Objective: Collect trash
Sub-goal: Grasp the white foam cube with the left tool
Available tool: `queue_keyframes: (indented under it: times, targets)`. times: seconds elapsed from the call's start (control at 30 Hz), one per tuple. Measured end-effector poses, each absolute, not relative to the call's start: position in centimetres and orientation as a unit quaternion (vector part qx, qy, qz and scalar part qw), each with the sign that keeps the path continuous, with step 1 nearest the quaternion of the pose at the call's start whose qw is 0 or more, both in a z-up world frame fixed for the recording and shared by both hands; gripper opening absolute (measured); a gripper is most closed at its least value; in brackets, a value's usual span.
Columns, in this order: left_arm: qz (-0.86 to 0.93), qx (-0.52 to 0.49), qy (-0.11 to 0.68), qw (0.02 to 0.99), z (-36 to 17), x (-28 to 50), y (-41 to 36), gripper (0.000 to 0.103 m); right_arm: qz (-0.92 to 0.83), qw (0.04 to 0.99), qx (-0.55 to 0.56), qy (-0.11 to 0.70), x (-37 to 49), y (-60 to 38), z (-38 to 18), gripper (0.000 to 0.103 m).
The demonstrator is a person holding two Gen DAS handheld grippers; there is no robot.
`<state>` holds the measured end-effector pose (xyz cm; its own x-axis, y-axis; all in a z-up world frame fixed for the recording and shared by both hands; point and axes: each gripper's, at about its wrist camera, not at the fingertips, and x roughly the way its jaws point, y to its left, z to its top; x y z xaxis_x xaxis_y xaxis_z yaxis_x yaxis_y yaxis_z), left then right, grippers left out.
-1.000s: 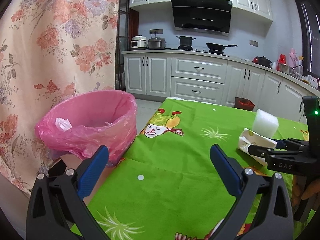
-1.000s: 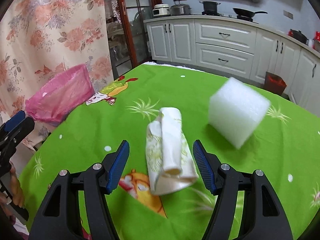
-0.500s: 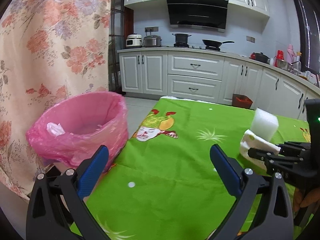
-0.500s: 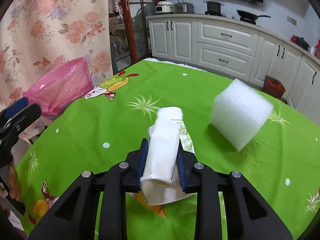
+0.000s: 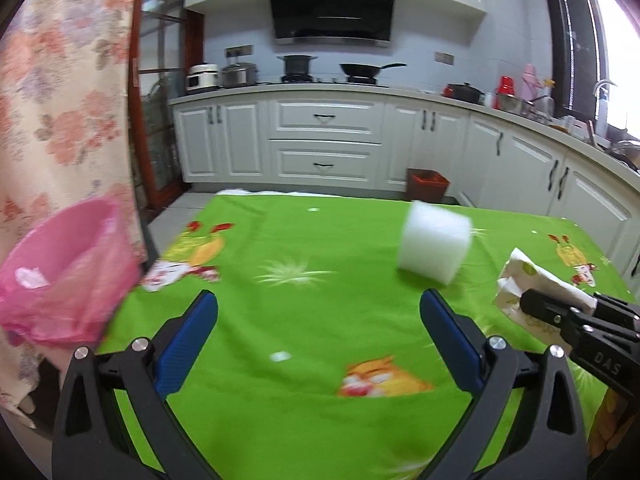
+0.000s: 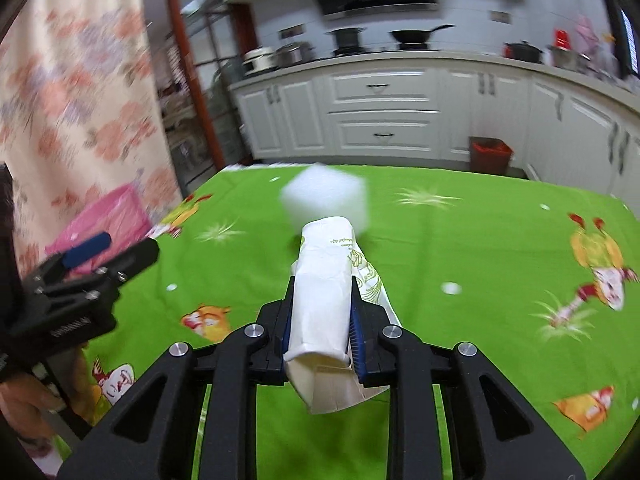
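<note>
Change: since a second ago the right gripper has gone from spread around the rolled paper wrapper to clamped on it, and the wrapper is now lifted off the green tablecloth; both wrist views have swung right, so the pink-bagged bin sits farther left than before.
Right gripper: clenched on the wrapper, blue pads pressing its two sides; the paper sticks out ahead of and below the jaws.
Left gripper: jaws spread wide, nothing between them, held over the near part of the cloth.
White foam block: resting on the cloth, farther out than both grippers, just beyond the held wrapper in the right wrist view.
Bin: at the table's left edge, beside the floral curtain, well apart from the wrapper.
Background: white kitchen cabinets along the far wall.
</note>
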<state>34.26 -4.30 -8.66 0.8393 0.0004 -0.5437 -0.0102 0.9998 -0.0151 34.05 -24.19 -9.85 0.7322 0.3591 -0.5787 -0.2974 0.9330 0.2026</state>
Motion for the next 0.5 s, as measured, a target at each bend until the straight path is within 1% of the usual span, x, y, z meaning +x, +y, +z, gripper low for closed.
queue_keyframes:
  times: [0.23, 0.4, 0.5]
  targets:
    - [-0.020, -0.024, 0.310, 0.950, -9.9, 38.7, -8.5, 0.098, 0.147, 0.939, 0.080, 0.301, 33.9, -27.7, -9.2, 0.023]
    - [-0.044, -0.013, 0.327, 0.944, -10.8, 42.0, -10.7, 0.098, 0.139, 0.941, 0.103, 0.293, 34.5, -29.5, -9.0, 0.023]
    - [-0.059, 0.009, 0.332, 0.941, -11.4, 43.7, -12.3, 0.098, 0.135, 0.940, 0.112, 0.292, 35.0, -30.2, -9.2, 0.023]
